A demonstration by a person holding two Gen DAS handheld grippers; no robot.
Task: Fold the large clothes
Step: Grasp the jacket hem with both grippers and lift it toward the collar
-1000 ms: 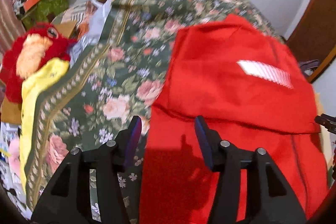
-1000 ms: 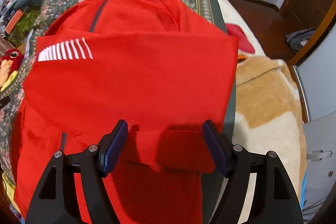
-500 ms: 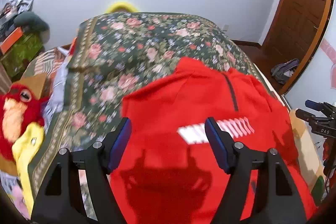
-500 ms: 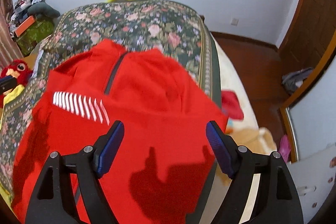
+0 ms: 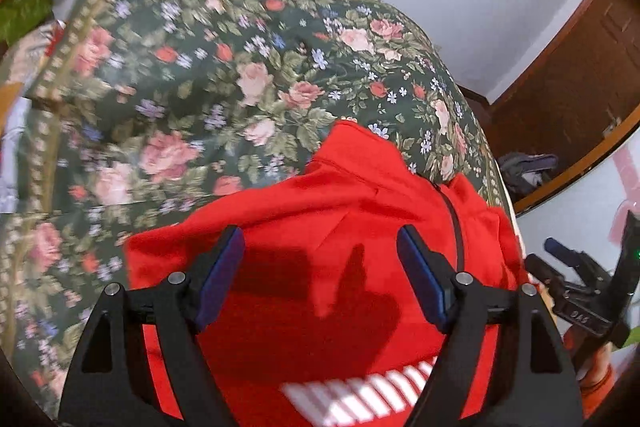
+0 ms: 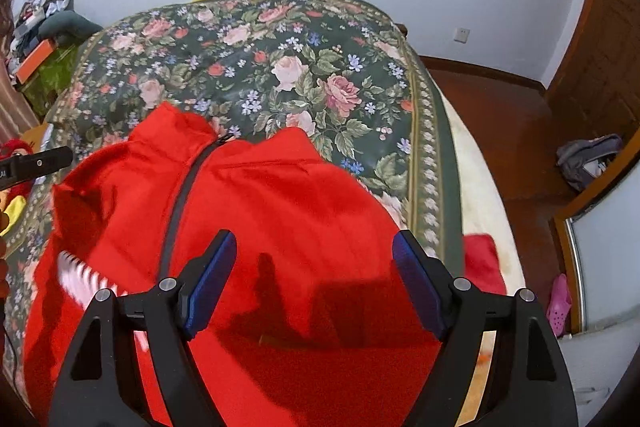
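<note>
A red jacket [image 5: 320, 195] with a dark zip [image 6: 184, 187] and a white striped logo [image 5: 360, 395] lies on the floral bedspread [image 5: 208, 75], collar toward the far end. My left gripper [image 5: 320, 239] hovers over the jacket's upper chest; its jaws are opening and nothing is between the blue pads [image 5: 218, 279]. My right gripper [image 6: 314, 243] hangs over the jacket's right shoulder area, open and empty. Each gripper shows at the edge of the other's view: the right gripper [image 5: 576, 291], the left gripper [image 6: 36, 163].
A cream blanket [image 6: 476, 163] and a red cloth [image 6: 482, 259] lie at the bed's right edge. A grey backpack [image 6: 588, 159] and a pink slipper [image 6: 558, 299] are on the brown floor by a wooden door [image 5: 580, 67]. A red plush toy [image 6: 16, 155] and clutter [image 6: 40, 27] sit left.
Both grippers have travelled up the jacket from its folded lower part toward the collar. The left jaws have spread wider; the right jaws widened slightly. The jacket lies still.
</note>
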